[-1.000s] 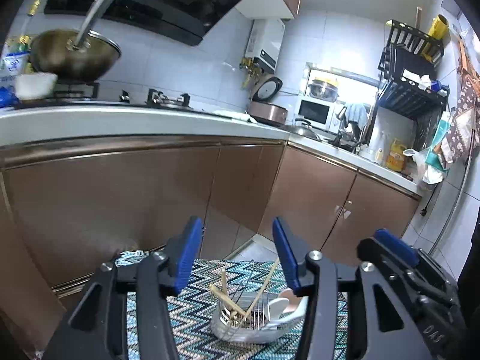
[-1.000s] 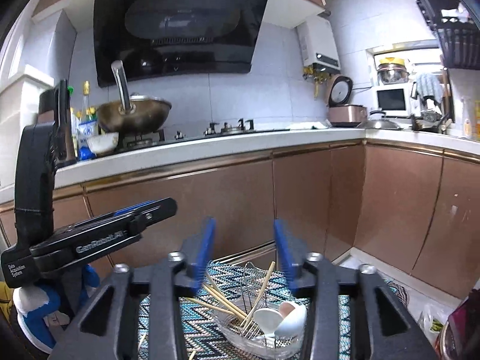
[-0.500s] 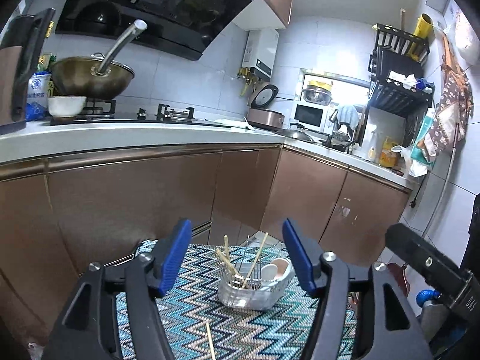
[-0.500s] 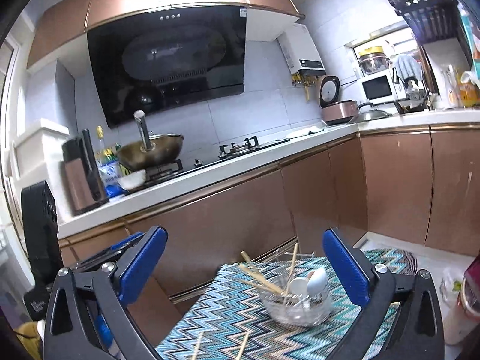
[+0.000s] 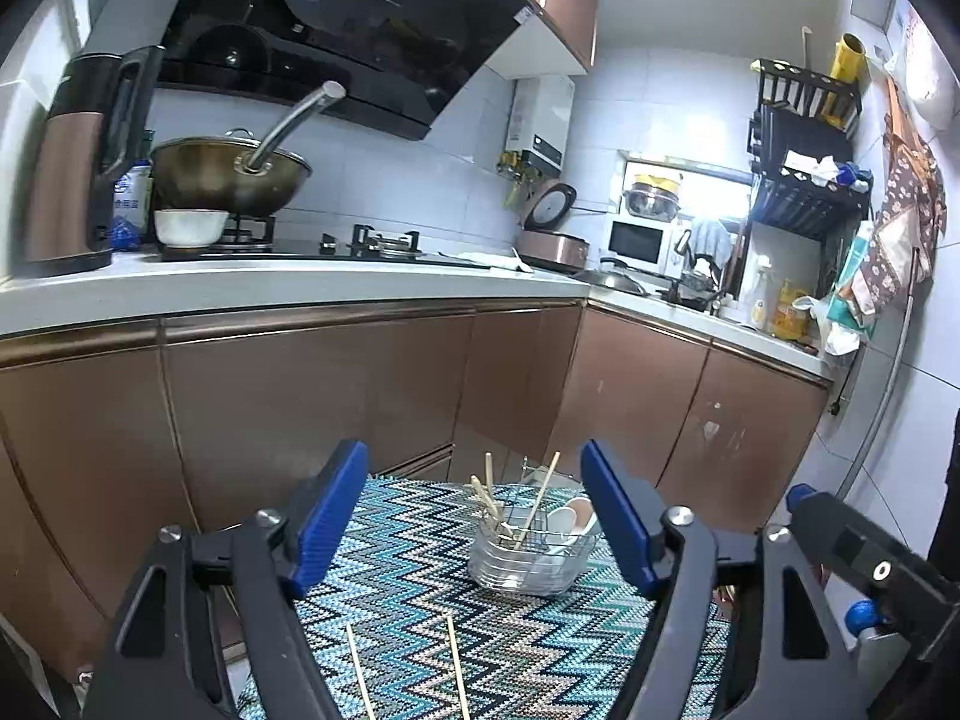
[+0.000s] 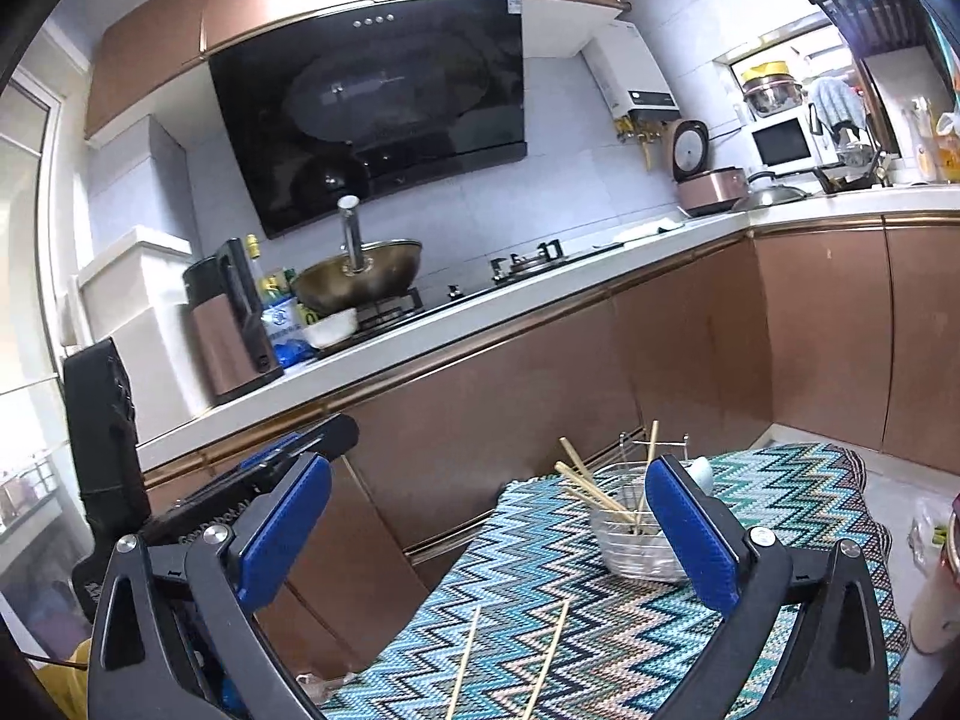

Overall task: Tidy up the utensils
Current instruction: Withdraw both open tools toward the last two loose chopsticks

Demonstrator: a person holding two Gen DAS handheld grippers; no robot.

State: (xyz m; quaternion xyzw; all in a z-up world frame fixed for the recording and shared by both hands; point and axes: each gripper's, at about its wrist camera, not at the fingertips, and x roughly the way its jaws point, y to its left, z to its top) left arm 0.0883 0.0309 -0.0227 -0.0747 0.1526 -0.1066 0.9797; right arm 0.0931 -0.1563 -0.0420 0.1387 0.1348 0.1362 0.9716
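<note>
Both sets of jaws are spread wide with nothing between them: our left gripper (image 5: pixel 474 519) and our right gripper (image 6: pixel 489 525) hover empty above the zigzag-patterned mat (image 5: pixel 414 594).

Where do we stand on the tidying? Partly there, by the look of it. Ahead of the left jaws, just inside the right-hand finger, sits the wire utensil basket (image 5: pixel 531 558), and it already holds several chopsticks (image 5: pixel 489 495) leaning at angles, plus white ceramic spoons (image 5: pixel 570 522) tucked in on its far side. From the right wrist view the same basket is partly hidden behind our right-hand blue pad (image 6: pixel 690 528).

What's left: two loose chopsticks (image 5: pixel 408 669) lie flat on the mat, near us, below and between the left jaws. In the right wrist view they sit low between the fingers too. We'd judge these are the last strays to collect, though the mat's near edge is cut off, so more could lie out of view.

Around us: copper-coloured cabinets, a wok (image 5: pixel 231 171) on the stove, an electric kettle (image 5: pixel 75 168) on the counter. Nothing blocks the path down to the loose pair; thin sticks lying flat on woven fabric may be fiddly to pinch.
</note>
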